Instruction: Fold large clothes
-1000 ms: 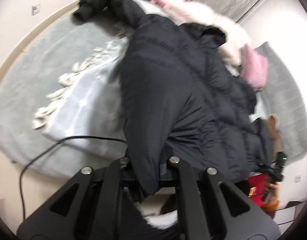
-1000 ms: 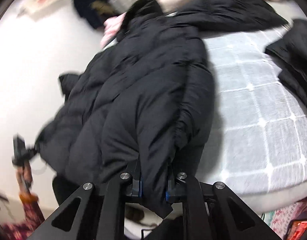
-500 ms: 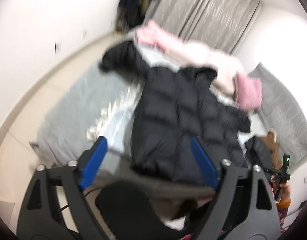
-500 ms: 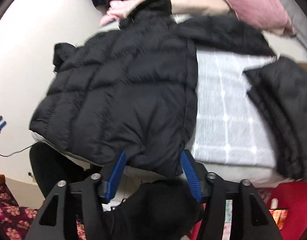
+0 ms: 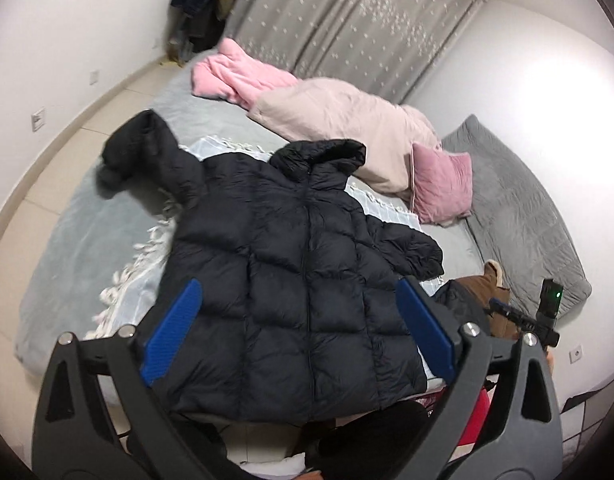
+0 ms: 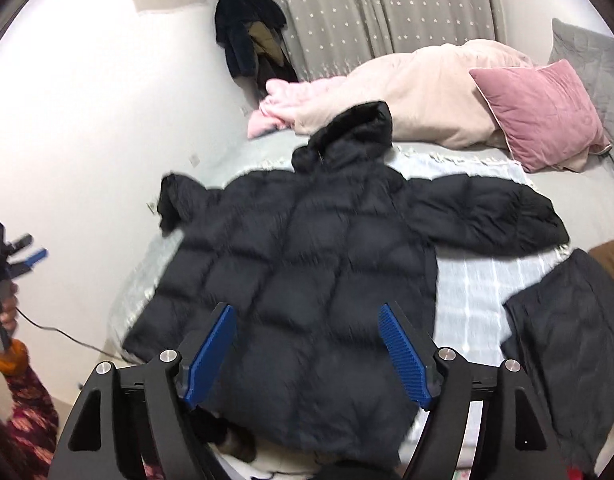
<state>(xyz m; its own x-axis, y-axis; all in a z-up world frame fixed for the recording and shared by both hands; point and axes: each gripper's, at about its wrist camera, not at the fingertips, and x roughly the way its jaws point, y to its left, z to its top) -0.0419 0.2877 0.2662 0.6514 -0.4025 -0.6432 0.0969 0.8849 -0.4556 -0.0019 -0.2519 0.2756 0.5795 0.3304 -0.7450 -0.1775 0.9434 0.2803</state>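
Observation:
A black hooded puffer jacket point(image 5: 299, 280) lies spread front-up on the bed, hood toward the pillows, sleeves out to both sides; its hem hangs over the near bed edge. My left gripper point(image 5: 297, 286) hovers high above the hem, jaws wide and still opening, nothing between the blue pads point(image 5: 175, 332). In the right wrist view the same jacket point(image 6: 307, 264) lies below my right gripper point(image 6: 306, 310), whose jaws are also opening and hold nothing. Neither gripper touches the cloth. At that view's left edge, a hand holds the left gripper's body point(image 6: 3, 256).
A pale checked throw point(image 6: 479, 280) covers the grey bed point(image 5: 87, 240). Behind the jacket lie a beige duvet point(image 5: 339, 120), a pink garment point(image 5: 235, 76) and a pink pillow point(image 6: 543, 112). A folded dark garment point(image 6: 567, 344) sits at the right. Clothes hang in the corner point(image 6: 251, 36).
Both grippers were shut on the jacket's hem; they have let go, opened wide and risen. The jacket now lies flat on the bed.

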